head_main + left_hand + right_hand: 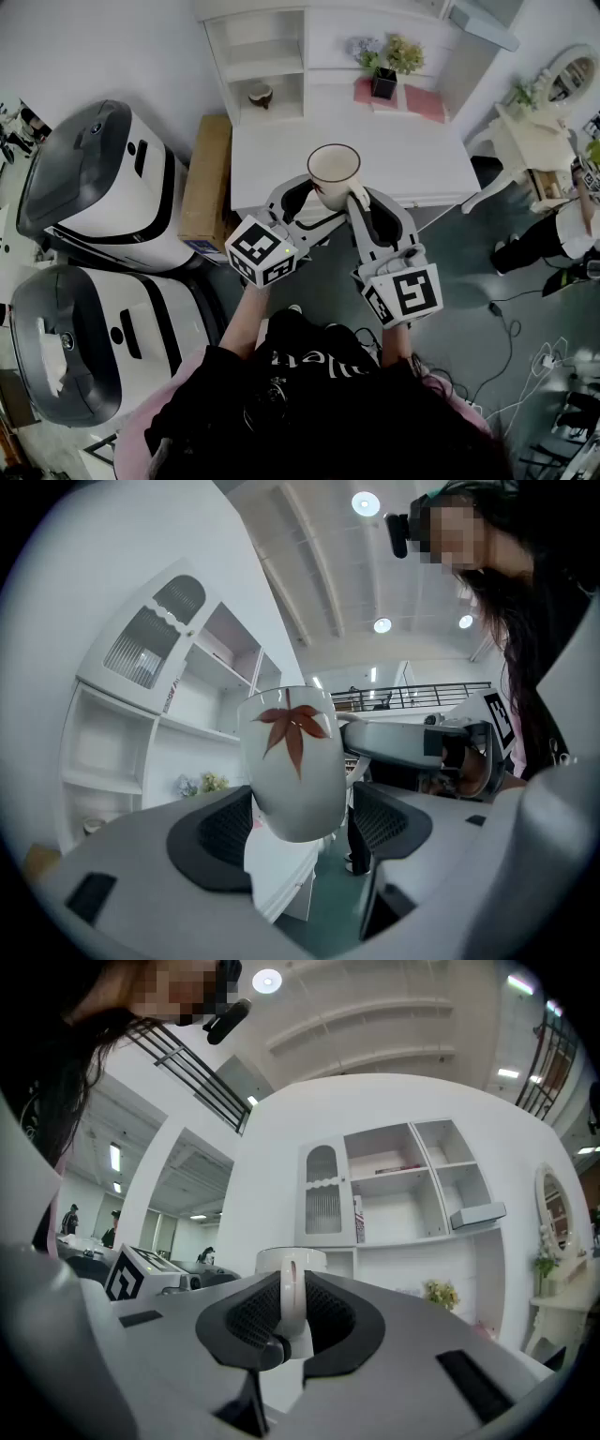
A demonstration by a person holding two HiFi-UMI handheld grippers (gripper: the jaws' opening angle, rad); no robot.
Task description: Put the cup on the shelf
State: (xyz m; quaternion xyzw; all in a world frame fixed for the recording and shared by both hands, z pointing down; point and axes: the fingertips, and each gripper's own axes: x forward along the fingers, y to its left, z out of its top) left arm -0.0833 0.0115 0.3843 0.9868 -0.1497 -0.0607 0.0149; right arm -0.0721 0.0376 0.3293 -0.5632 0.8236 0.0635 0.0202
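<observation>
Cup point(333, 169), white with a red leaf, hangs over the near edge of the bench point(394, 155), short of the shelf point(267, 56); my right gripper point(291, 1321) pinches its thin handle point(292, 1293), while the fingers of my left gripper point(300, 822) stand spread around the body without pressing. Glazed ceramic by its look, I judge it stiff, slick and breakable, and safer held by the body than by the handle alone.

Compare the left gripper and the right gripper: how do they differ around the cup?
The left gripper has jaws wide apart; the right gripper has them closed. The left gripper straddles the cup around its body; the right gripper pinches the handle. Both meet at one cup.
</observation>
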